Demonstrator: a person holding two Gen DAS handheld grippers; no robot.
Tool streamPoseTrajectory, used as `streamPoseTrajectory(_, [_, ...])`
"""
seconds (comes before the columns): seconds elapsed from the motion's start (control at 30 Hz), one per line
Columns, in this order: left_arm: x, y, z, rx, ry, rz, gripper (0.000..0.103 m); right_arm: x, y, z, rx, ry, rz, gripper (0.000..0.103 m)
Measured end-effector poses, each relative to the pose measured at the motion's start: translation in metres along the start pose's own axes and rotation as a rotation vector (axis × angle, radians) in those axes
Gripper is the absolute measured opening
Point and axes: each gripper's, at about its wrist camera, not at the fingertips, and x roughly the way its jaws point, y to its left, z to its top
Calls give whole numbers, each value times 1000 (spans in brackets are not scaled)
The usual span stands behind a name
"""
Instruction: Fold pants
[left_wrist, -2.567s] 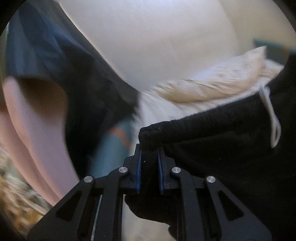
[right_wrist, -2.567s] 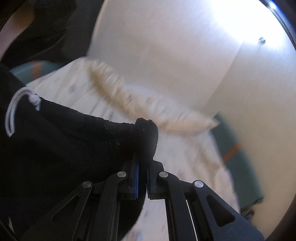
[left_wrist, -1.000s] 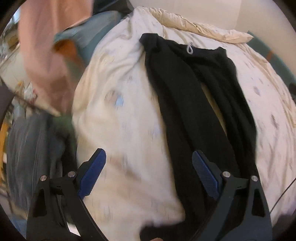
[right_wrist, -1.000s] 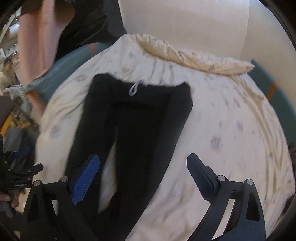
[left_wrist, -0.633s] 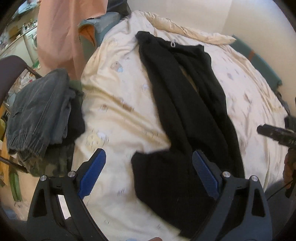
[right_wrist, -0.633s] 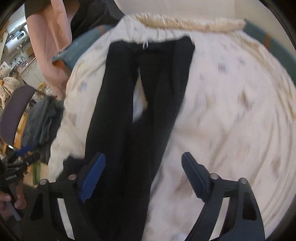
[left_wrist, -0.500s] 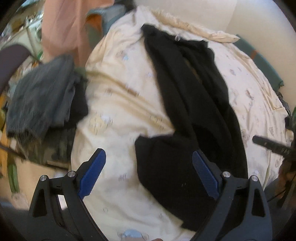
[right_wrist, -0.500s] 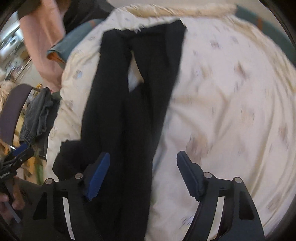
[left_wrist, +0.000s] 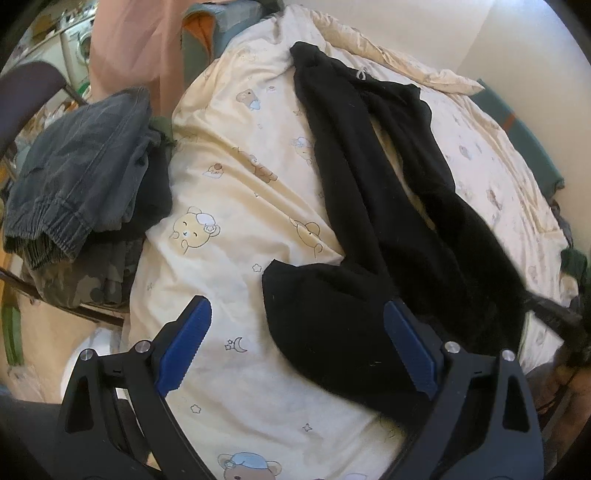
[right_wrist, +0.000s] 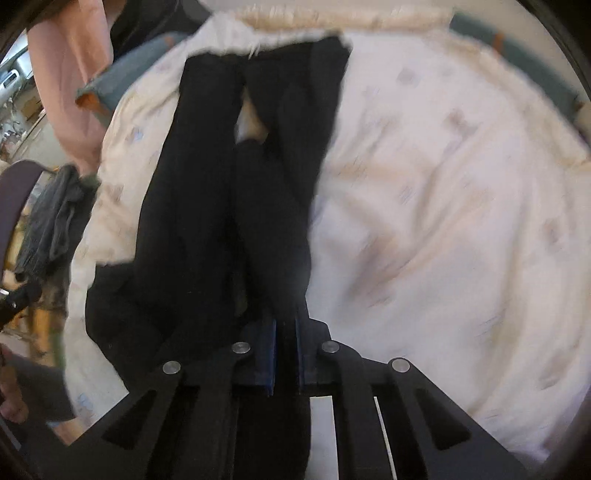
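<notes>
Pants (left_wrist: 373, 206), black and fleecy, lie lengthwise on the bear-print duvet (left_wrist: 229, 206), waistband up by the far pillow edge, legs running down toward the near edge of the bed. The two legs part a little below the crotch, and the left leg's cuff (left_wrist: 317, 314) flares out sideways. The right gripper (right_wrist: 285, 354) is pinched shut on the near end of the right leg, dark cloth pressed between its blue pads. The left gripper (left_wrist: 299, 350) hangs wide open above the left cuff, one finger over bare duvet, the other over black cloth, nothing clamped.

This fabric looks soft, thick and limp: light to lift, with no stiffness to hold a shape, so it will likely sag and drag wherever it isn't supported. The nap should give the pads good purchase, not slippery. Best hold, I'd say, is the cuff hem itself, taking both layers, matching the right side's grip. A grey pile of clothes (left_wrist: 77, 173) sits off the bed's left edge on a chair.
</notes>
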Motion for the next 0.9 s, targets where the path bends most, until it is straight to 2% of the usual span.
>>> streamPoseTrajectory(0.13, [5,4,4,-36,14,8,93,-34,-38,22,46,-110,-177,7])
streamPoseTrajectory(0.23, [9,4,4,-53,28,8,93,-48,-76,37,130,-156,-325,7])
streamPoseTrajectory(0.27, [11,4,4,-52,30,11,93,-46,-87,40,125,-161,-405,7])
streamPoseTrajectory(0.3, [12,3,4,-48,32,14,93,-36,-97,43,111,-124,-472,7])
streamPoseTrajectory(0.33, [12,3,4,-44,36,19,93,-24,-106,44,117,-70,-478,8])
streamPoseTrajectory(0.37, [13,3,4,-42,38,23,93,-7,-116,44,145,15,-430,8])
streamPoseTrajectory(0.4, [13,4,4,-43,38,25,93,5,-125,42,186,59,-361,11])
streamPoseTrajectory(0.47, [11,8,6,-55,37,32,93,5,-128,38,227,23,-272,17])
streamPoseTrajectory(0.5, [10,11,6,-65,35,35,93,1,-126,38,231,0,-259,30])
streamPoseTrajectory(0.53, [10,15,7,-76,33,37,93,-6,-122,37,237,-30,-226,51])
streamPoseTrajectory(0.6, [11,22,7,-108,37,42,93,-19,-107,38,208,-77,-199,78])
streamPoseTrajectory(0.67, [15,26,7,-133,52,35,93,-33,-80,39,148,-121,-134,79])
streamPoseTrajectory(0.7, [17,27,6,-138,58,34,93,-34,-71,40,129,-114,-100,79])
streamPoseTrajectory(0.77, [20,26,6,-131,64,48,93,-31,-44,36,88,-79,23,79])
streamPoseTrajectory(0.8, [22,26,6,-128,64,58,93,-23,-28,32,54,-40,72,81])
streamPoseTrajectory(0.9, [27,26,5,-122,69,72,93,16,0,19,-42,66,56,83])
